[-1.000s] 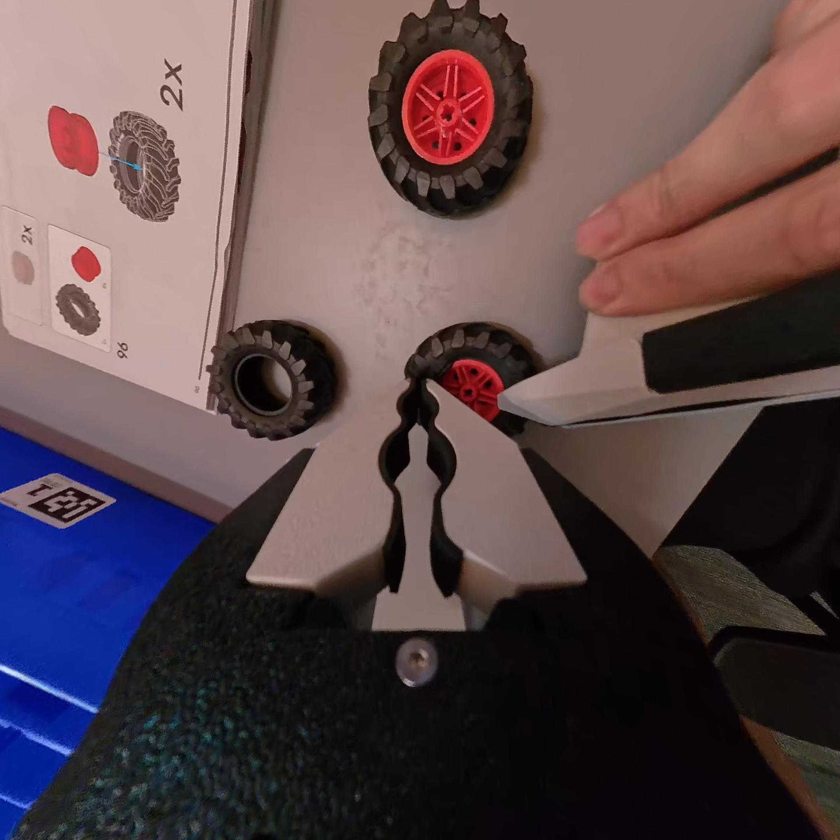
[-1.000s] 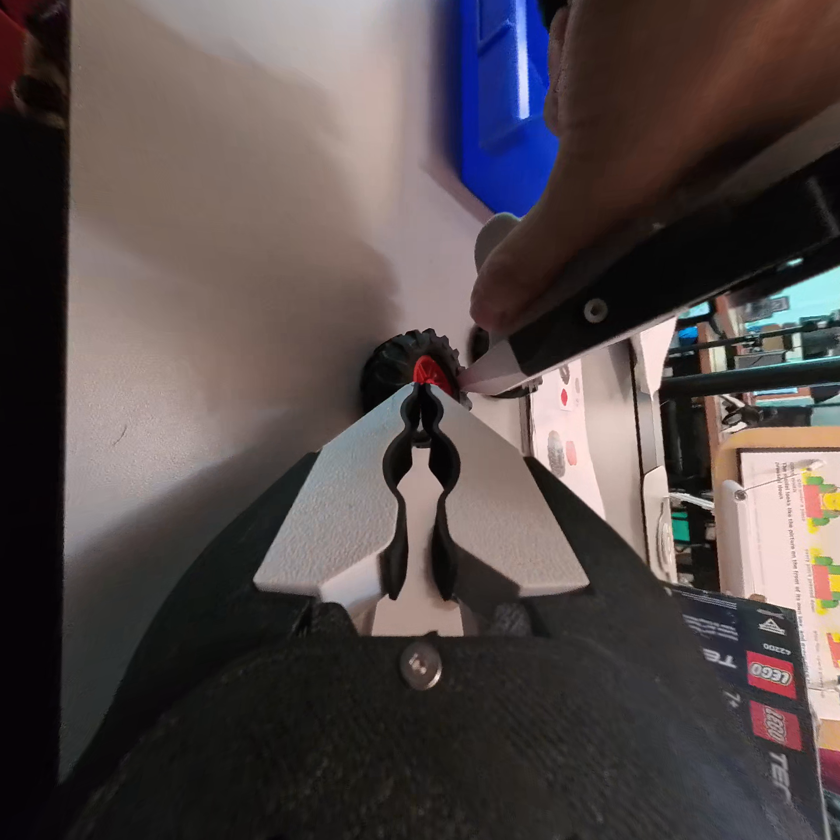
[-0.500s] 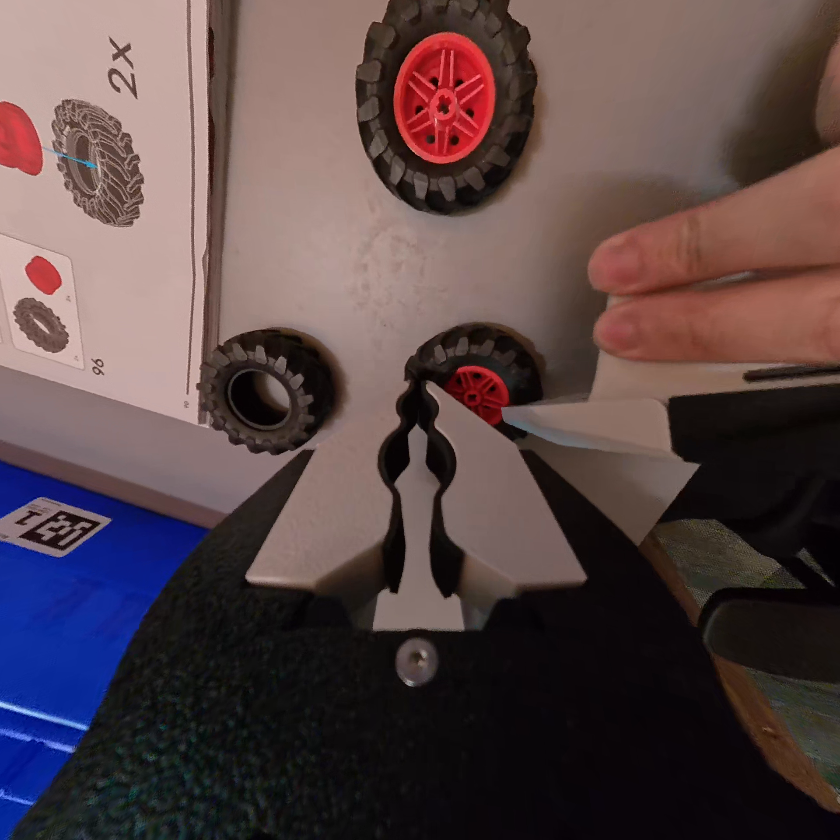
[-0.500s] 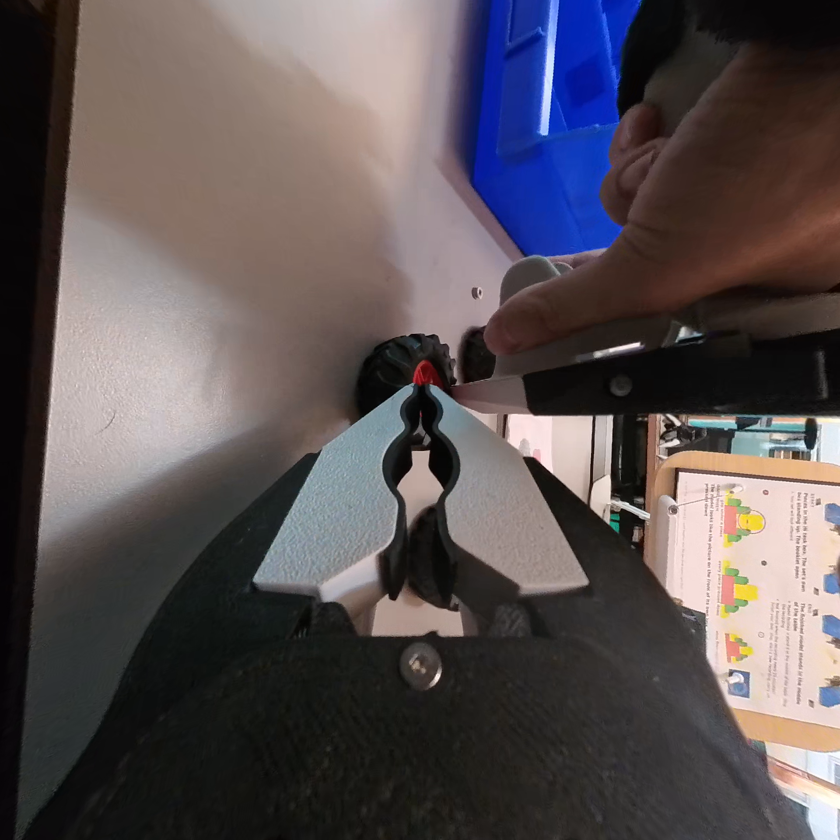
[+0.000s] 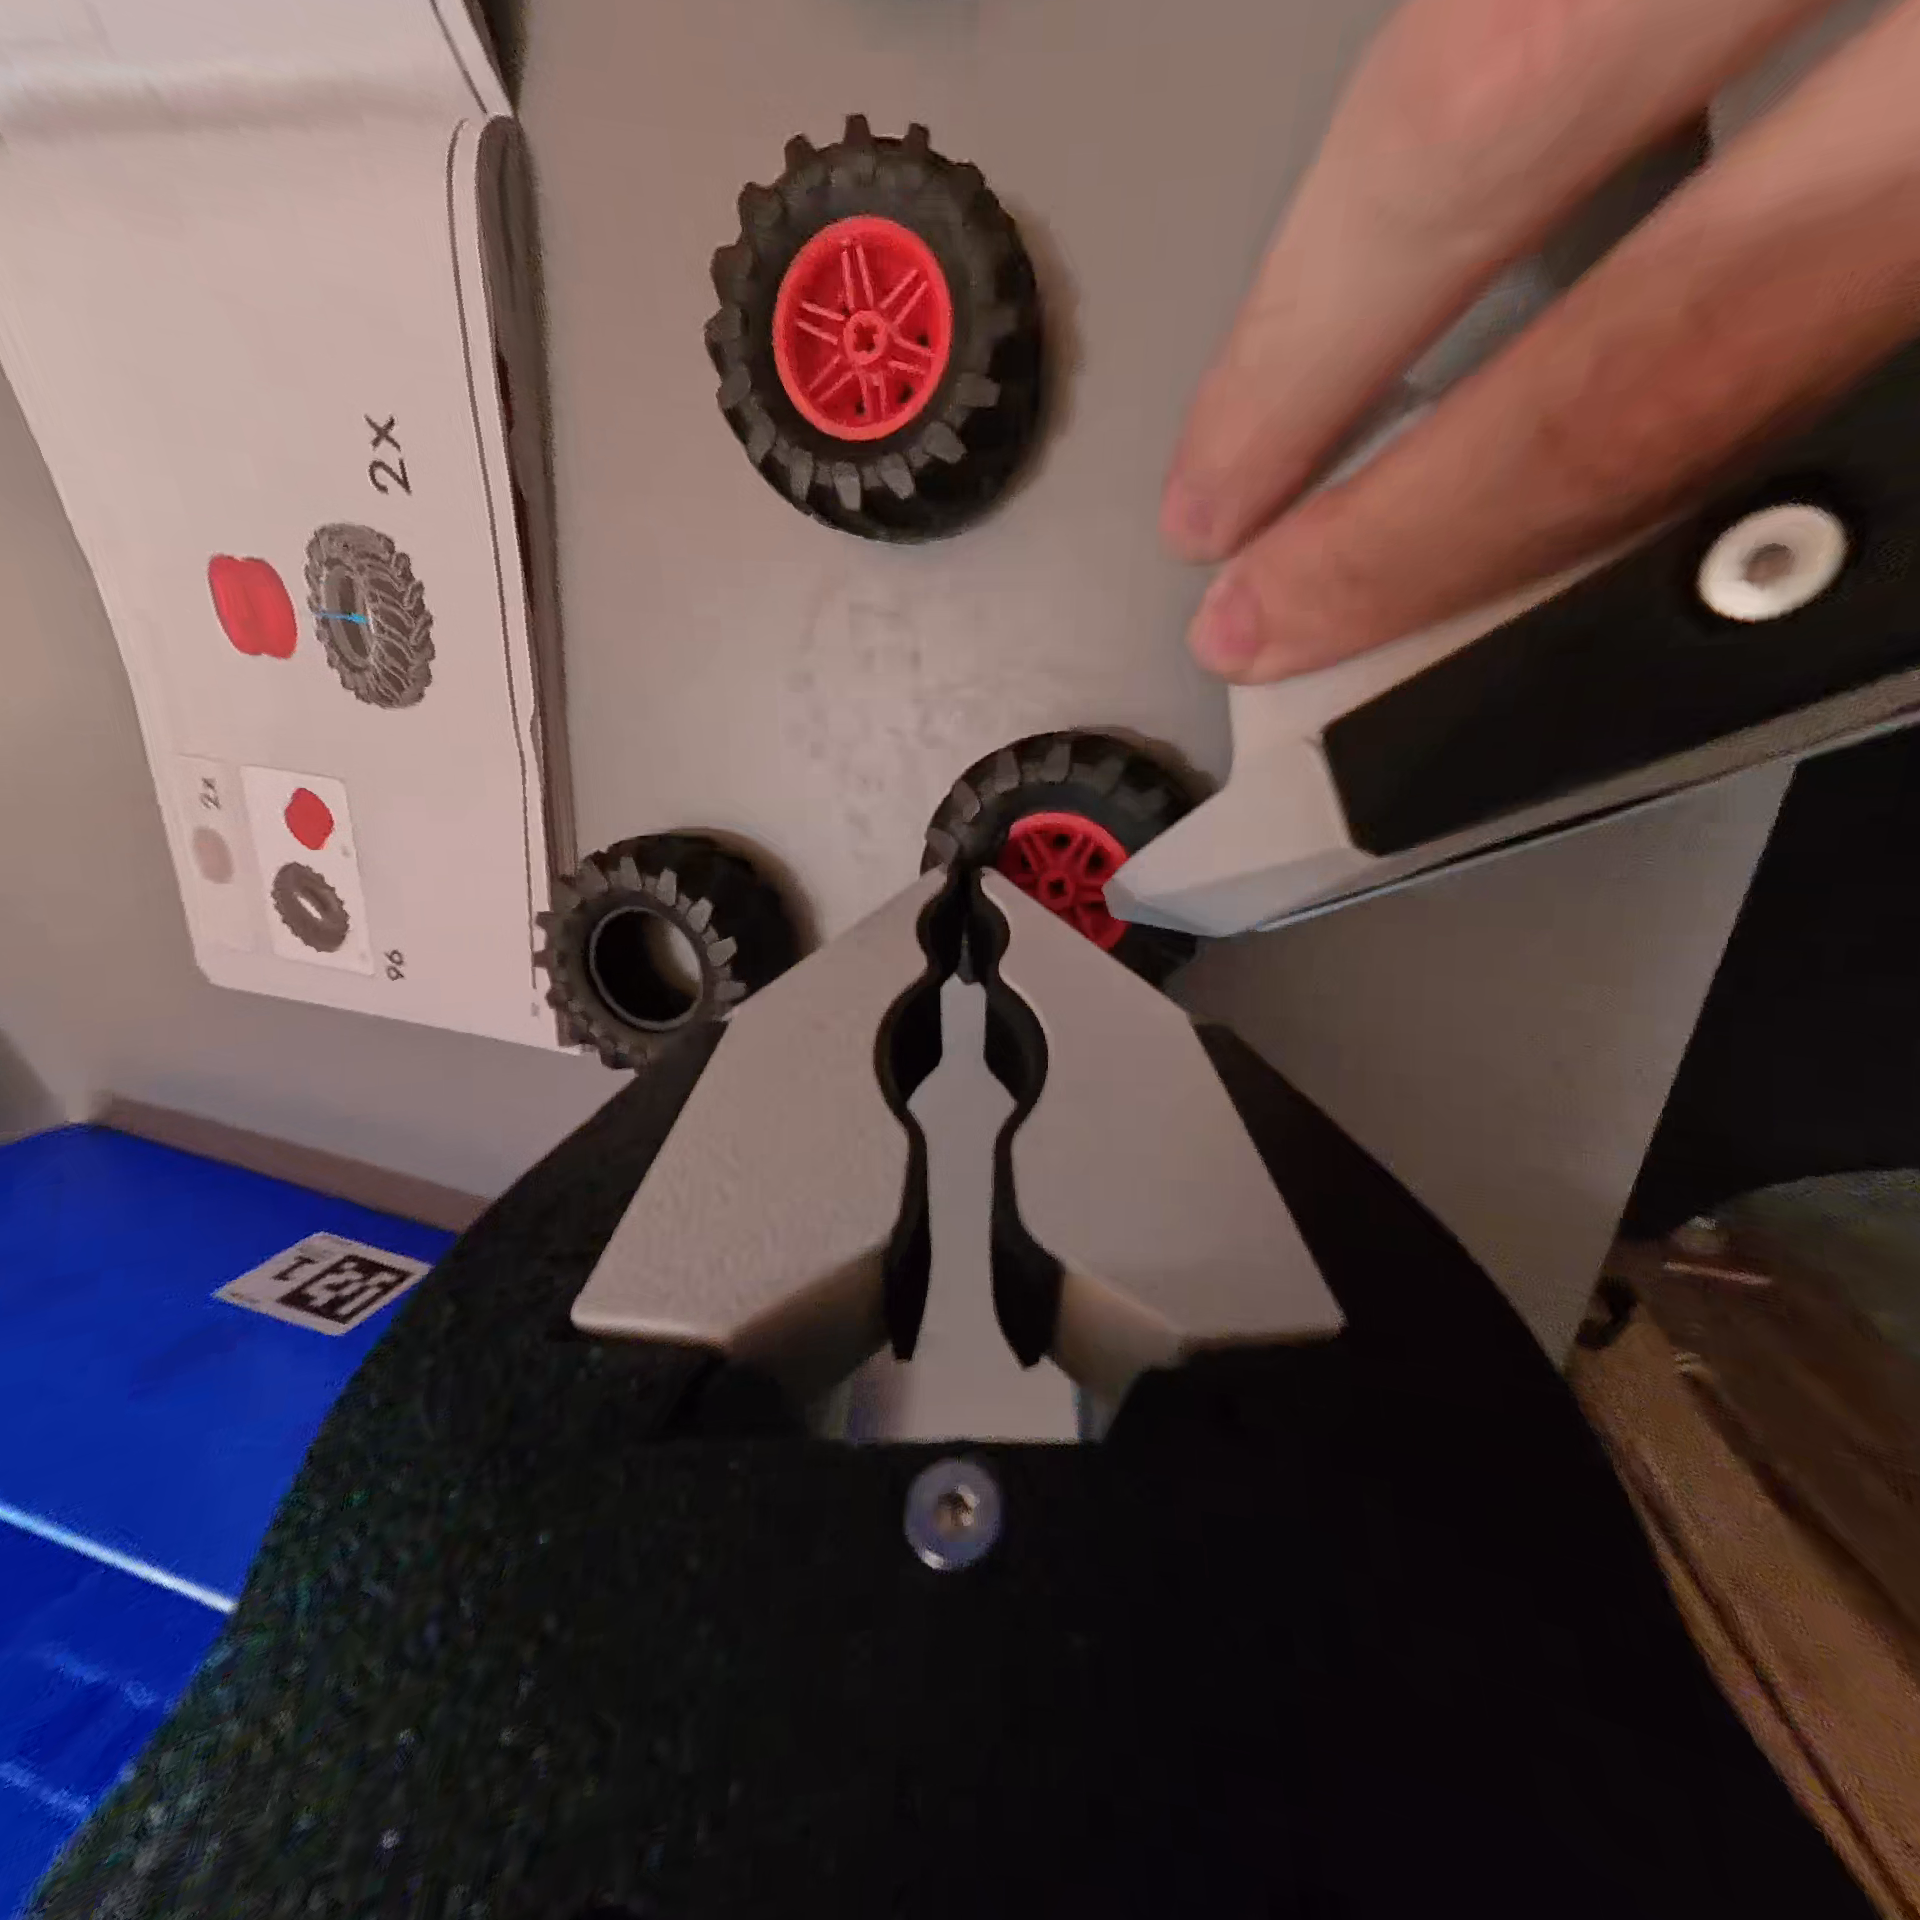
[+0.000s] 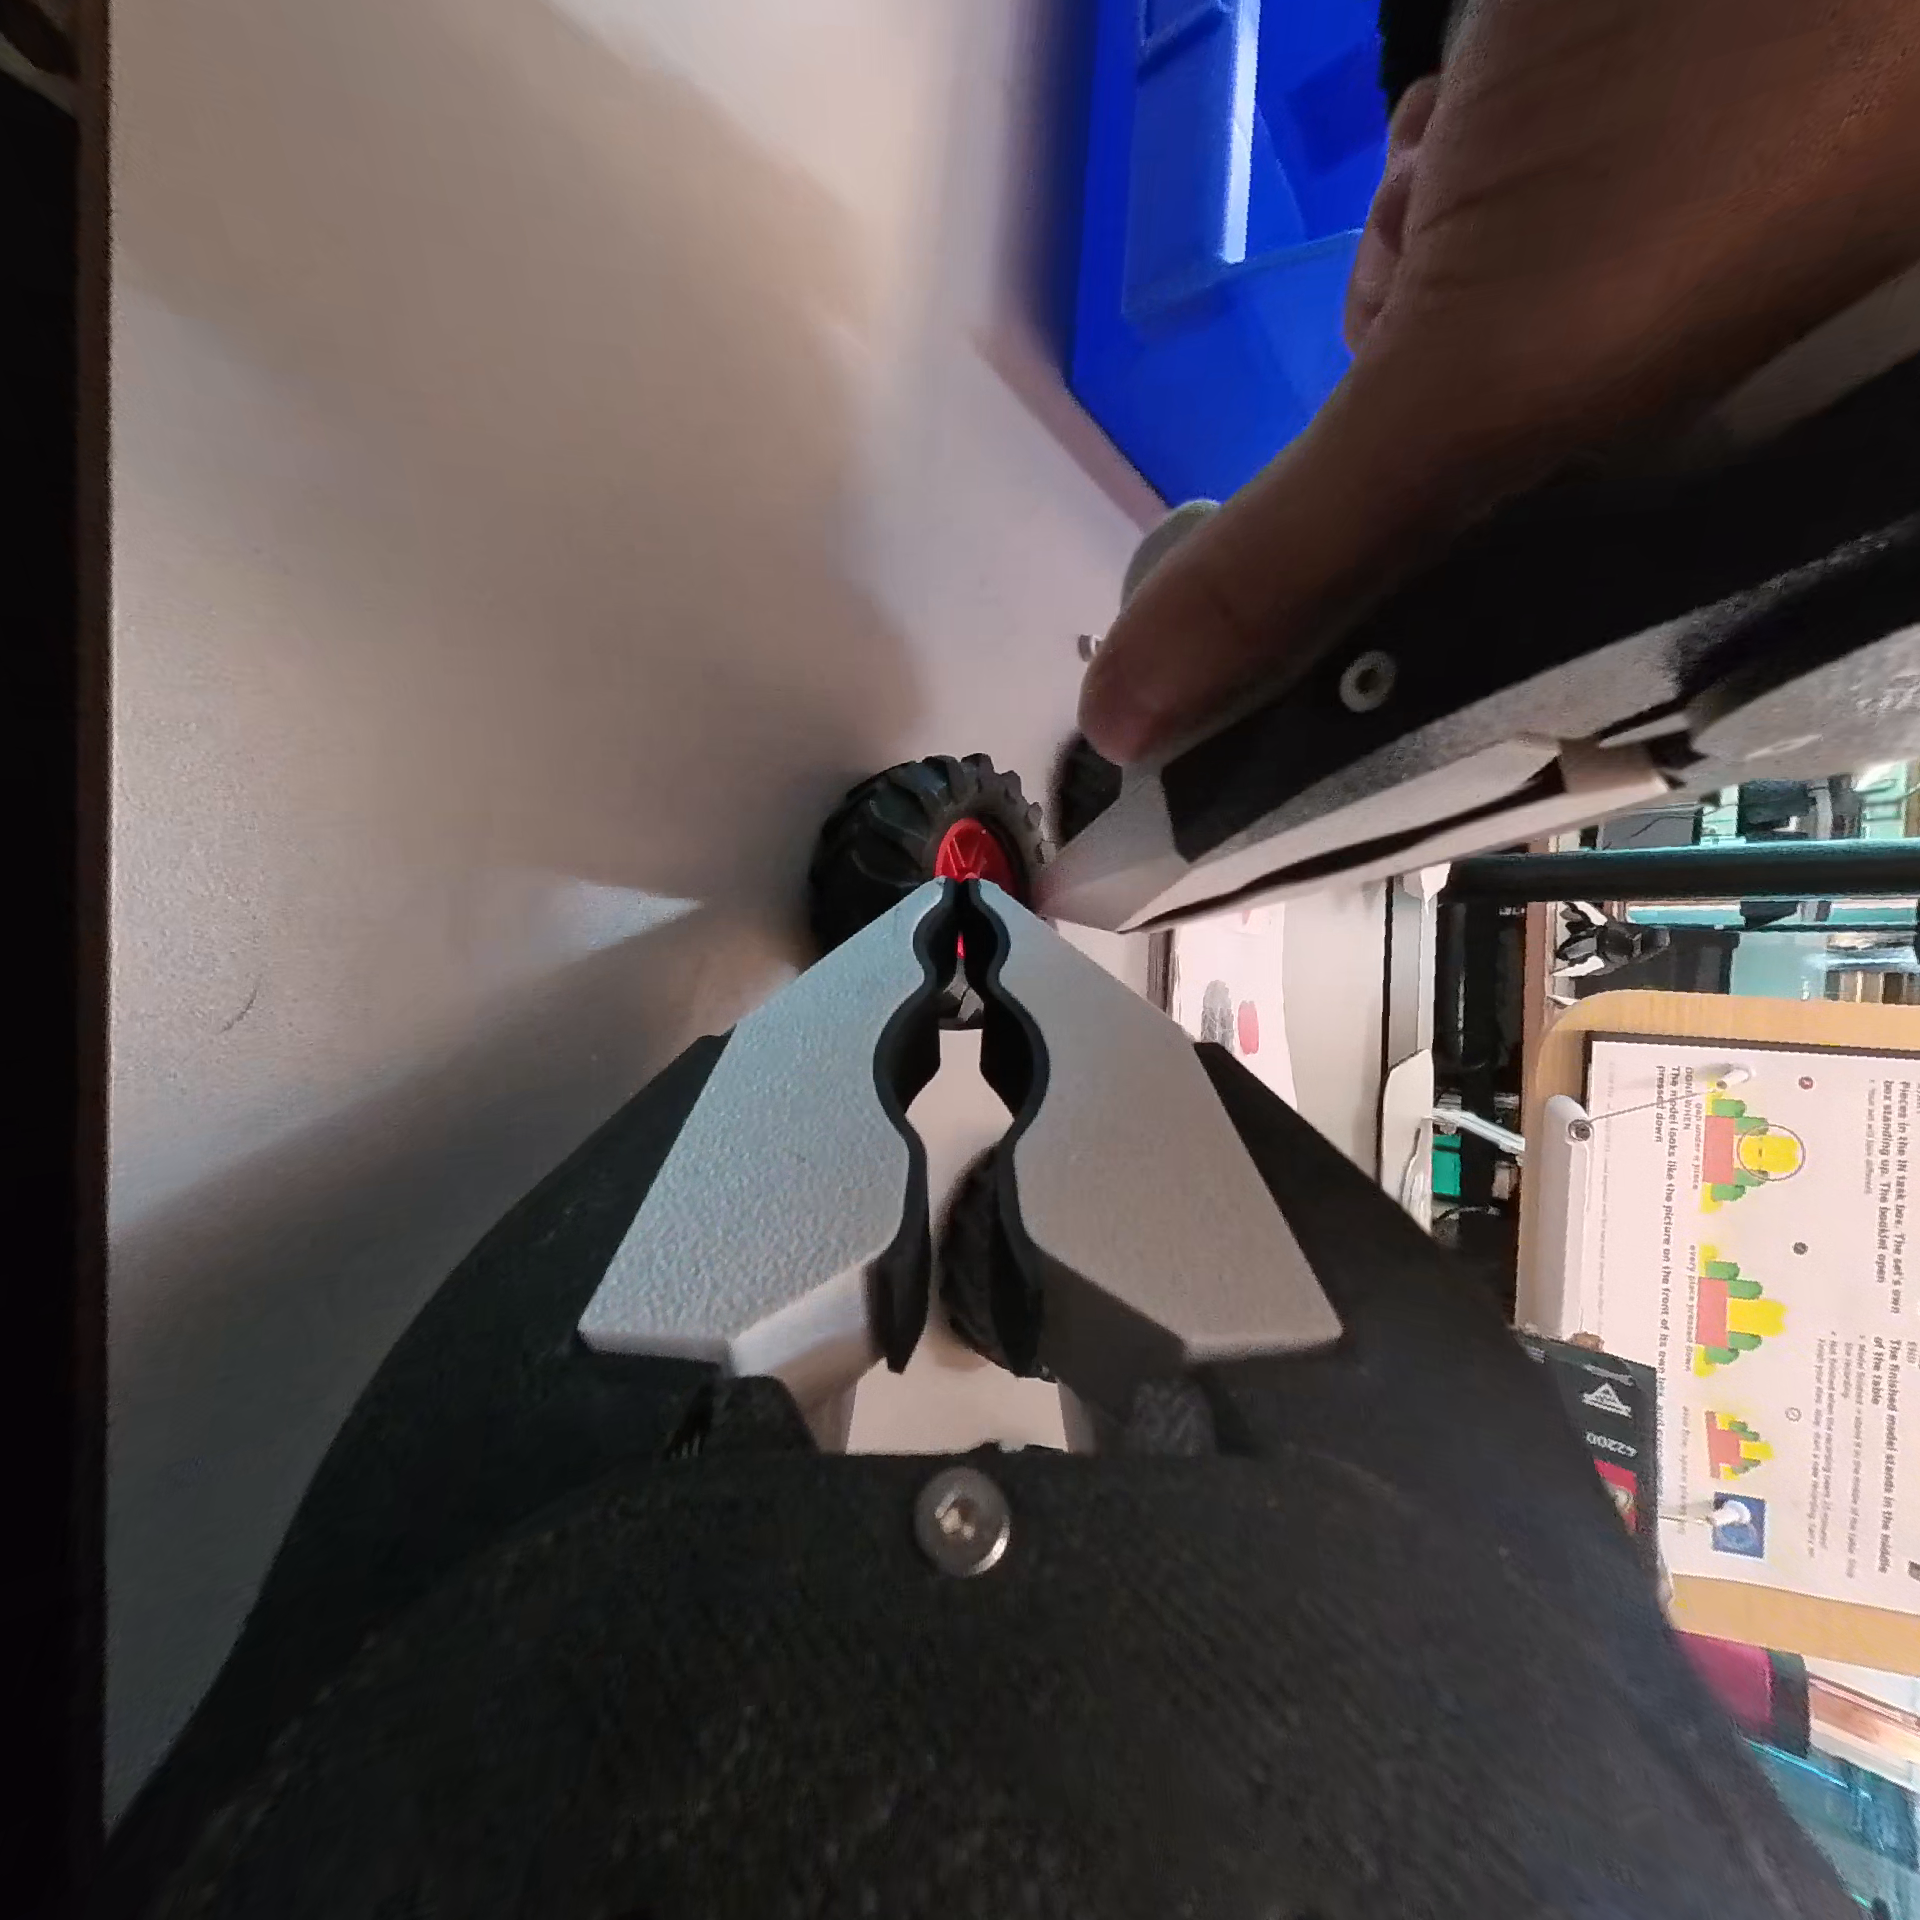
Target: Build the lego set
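Note:
A small black tyre with a red hub (image 5: 1055, 852) lies flat on the grey table (image 5: 831, 644). My left gripper (image 5: 966, 883) is shut, its tips against the tyre's near left edge. My right gripper (image 5: 1117, 896) comes in from the right, shut, with its tip on the red hub. In the right wrist view my right gripper (image 6: 961, 885) points at the same wheel (image 6: 894, 821), and the left gripper (image 6: 1049, 894) touches the wheel's right side. Hands hold both grippers. Whether either gripper pinches part of the wheel I cannot tell.
A large wheel with a red hub (image 5: 868, 327) lies farther back. An empty small tyre (image 5: 644, 951) lies at the edge of the open instruction booklet (image 5: 270, 520). A blue bin (image 5: 156, 1403) stands at the lower left. A poster board (image 6: 1745, 1299) stands beyond the table. The grippers are tip to tip, or close to it.
Both grippers stay shut at the small wheel. The right gripper has tilted from lying level to slanting down onto the hub, and the left wrist view has shifted slightly.

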A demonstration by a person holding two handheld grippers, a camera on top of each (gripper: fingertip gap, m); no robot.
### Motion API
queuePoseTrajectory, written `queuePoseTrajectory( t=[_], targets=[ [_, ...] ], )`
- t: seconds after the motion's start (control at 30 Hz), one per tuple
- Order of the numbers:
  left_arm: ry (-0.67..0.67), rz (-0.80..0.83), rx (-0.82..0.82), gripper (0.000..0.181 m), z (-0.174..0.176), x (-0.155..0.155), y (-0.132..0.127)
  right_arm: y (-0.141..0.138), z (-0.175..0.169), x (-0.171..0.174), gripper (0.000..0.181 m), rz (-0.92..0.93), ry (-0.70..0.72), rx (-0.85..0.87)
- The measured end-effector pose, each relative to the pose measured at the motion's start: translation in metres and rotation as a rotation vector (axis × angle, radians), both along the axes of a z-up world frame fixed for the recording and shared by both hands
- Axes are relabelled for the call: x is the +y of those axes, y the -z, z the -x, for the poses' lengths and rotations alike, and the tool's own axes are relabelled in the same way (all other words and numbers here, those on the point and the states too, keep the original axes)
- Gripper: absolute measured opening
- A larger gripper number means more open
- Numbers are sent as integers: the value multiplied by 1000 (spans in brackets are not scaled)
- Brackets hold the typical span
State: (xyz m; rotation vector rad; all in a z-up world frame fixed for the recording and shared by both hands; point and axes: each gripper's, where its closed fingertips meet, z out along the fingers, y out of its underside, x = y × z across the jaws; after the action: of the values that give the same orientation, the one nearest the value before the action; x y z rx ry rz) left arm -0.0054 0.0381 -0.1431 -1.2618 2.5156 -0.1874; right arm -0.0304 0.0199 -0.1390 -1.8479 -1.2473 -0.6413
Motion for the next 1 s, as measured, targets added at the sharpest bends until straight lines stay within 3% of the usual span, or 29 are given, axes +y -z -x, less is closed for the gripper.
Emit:
queuePoseTrajectory(
  t=[0.17,0.37,0.5,0.63,1.0],
  targets=[
    [4,-29,-25,0,1,-1,2,-1,1,1,0,-51,-16,-97],
    [-68,-86,20,0,0,1,4,1,2,0,0,-45,-48,-60],
    [-91,-87,101,0,-1,1,5,1,2,0,0,-47,-45,-174],
    [-111,-31,116,0,-3,2,6,1,2,1,0,-57,-45,-143],
    [-22,24,265,0,-3,1,9,1,3,1,0,-60,-43,-134]
  ],
)
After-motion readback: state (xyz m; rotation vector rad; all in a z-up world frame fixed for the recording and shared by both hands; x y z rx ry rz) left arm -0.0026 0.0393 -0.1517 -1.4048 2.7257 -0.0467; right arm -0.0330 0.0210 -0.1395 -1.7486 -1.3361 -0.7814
